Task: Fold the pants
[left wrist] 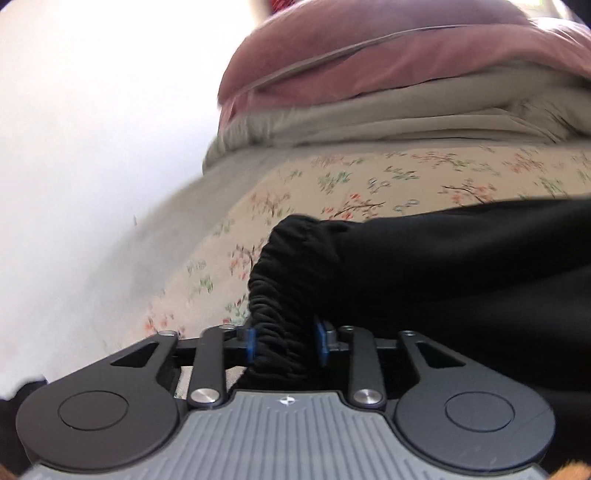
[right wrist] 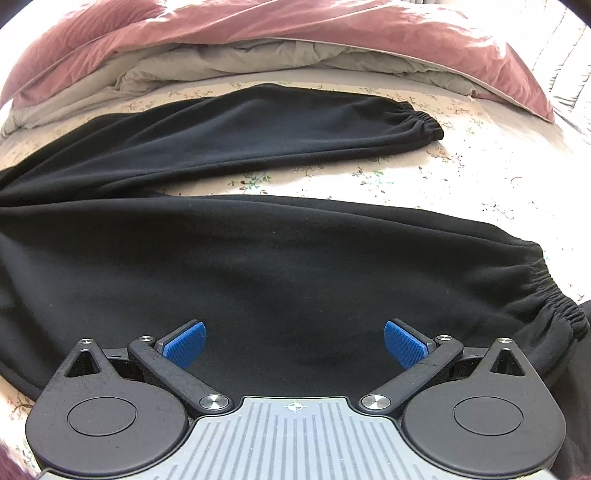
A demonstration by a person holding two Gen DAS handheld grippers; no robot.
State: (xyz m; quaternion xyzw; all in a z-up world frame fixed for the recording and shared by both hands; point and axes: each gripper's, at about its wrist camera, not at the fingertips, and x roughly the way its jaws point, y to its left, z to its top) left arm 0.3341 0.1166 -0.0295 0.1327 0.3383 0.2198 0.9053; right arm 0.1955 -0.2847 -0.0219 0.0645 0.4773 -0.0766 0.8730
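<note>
Pants (right wrist: 258, 266) lie spread across the floral bedsheet (right wrist: 480, 177), your left gripper (left wrist: 284, 343) pinching the gathered waistband (left wrist: 284, 280) while your right gripper (right wrist: 293, 343) hangs wide open above the near leg, so next probably grip there and fold.

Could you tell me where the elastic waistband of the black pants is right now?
In the left wrist view the waistband is bunched between the left gripper pads, low and centre, above the floral sheet.

Home bedroom: floral bedsheet (right wrist: 480, 173), pink duvet (right wrist: 258, 26).
</note>
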